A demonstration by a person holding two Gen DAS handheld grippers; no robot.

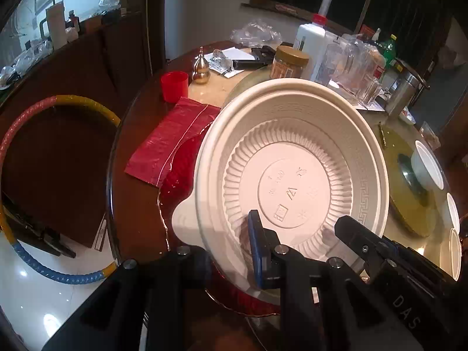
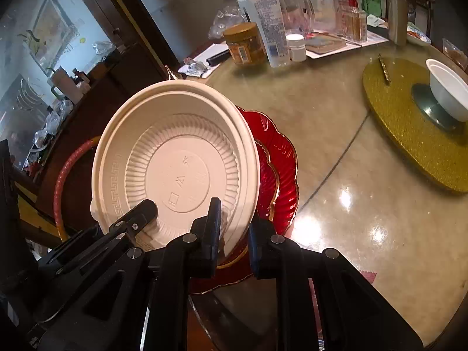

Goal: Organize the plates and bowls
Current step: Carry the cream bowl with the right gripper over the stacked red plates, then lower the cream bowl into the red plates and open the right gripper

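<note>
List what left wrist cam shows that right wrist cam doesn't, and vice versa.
Left wrist only: red cup, brass gourd ornament, red plastic bag, two more white bowls at the right edge.

Right wrist only: small white jar, and both red plates stacked under the disposable bowl.

Both: cream disposable bowl tilted and gripped at its rim by left gripper and right gripper, gold-lidded jar, white bowl on the gold turntable.
</note>
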